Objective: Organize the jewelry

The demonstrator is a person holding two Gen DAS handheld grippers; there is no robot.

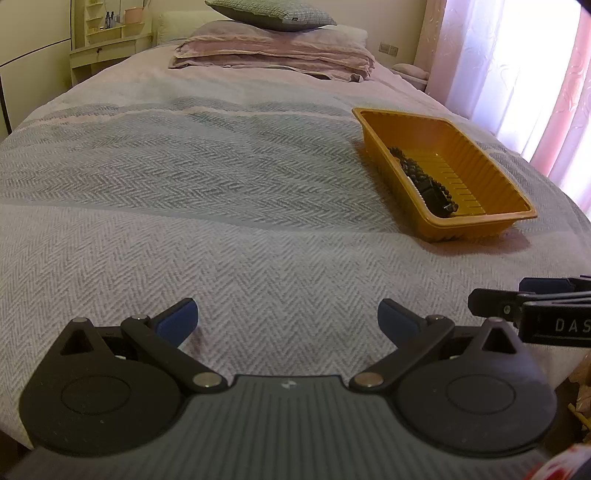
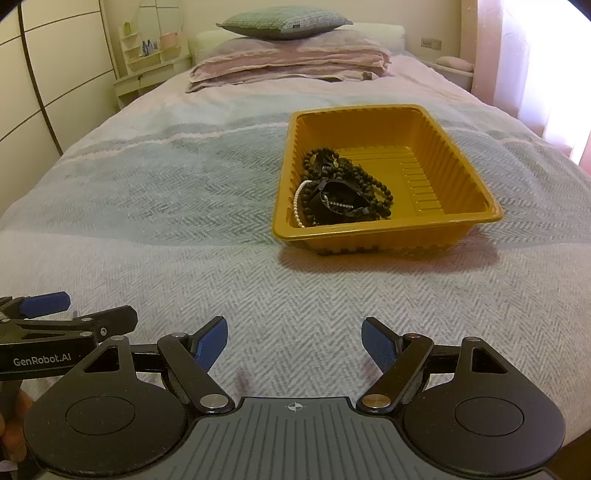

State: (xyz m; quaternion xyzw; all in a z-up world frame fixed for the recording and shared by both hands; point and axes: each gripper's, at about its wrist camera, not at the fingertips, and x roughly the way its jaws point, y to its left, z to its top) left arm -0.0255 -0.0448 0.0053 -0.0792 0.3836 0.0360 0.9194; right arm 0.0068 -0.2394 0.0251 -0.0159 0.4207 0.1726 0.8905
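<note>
A yellow plastic tray (image 2: pixel 472 192) sits on the bed; it also shows in the left wrist view (image 1: pixel 491 173) at the right. Inside lie a dark bead necklace (image 2: pixel 369 181), a white pearl strand (image 2: pixel 297 206) and a black band-like piece (image 2: pixel 338 201). The left wrist view shows the dark beads (image 1: pixel 417 173) along the tray's near wall. My left gripper (image 1: pixel 288 317) is open and empty above the bedspread. My right gripper (image 2: pixel 294 338) is open and empty, short of the tray. Each gripper shows at the other view's edge.
The bed has a grey herringbone bedspread (image 2: pixel 166 206). Folded pink bedding (image 2: pixel 291 62) and a grey pillow (image 2: pixel 284 22) lie at the head. A cream vanity shelf (image 2: pixel 147 62) stands at far left. Curtains (image 1: pixel 517 66) hang at the right.
</note>
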